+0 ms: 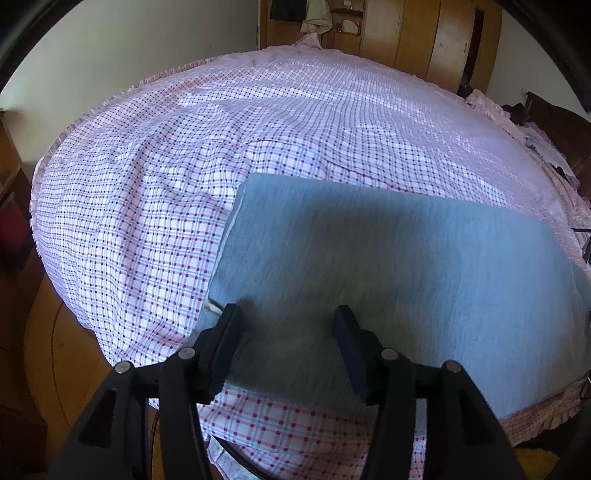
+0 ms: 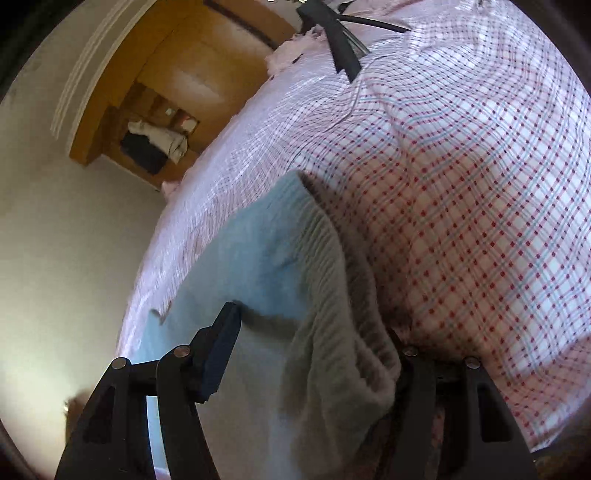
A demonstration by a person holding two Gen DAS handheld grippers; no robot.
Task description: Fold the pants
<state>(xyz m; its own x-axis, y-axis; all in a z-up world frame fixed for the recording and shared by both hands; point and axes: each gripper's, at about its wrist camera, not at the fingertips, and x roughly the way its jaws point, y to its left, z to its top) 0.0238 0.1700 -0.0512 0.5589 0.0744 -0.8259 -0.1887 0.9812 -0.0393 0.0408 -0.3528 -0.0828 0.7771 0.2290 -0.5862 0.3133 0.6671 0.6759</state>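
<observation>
The pants (image 1: 388,266) lie folded on the bed (image 1: 147,184). The left hand-held gripper (image 1: 286,321) gapes empty; the right hand-held gripper (image 2: 314,332) straddles the waistband (image 2: 332,295), grip unclear.

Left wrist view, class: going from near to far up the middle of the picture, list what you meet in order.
left gripper → blue pants → checked bedcover → wooden wardrobe
</observation>
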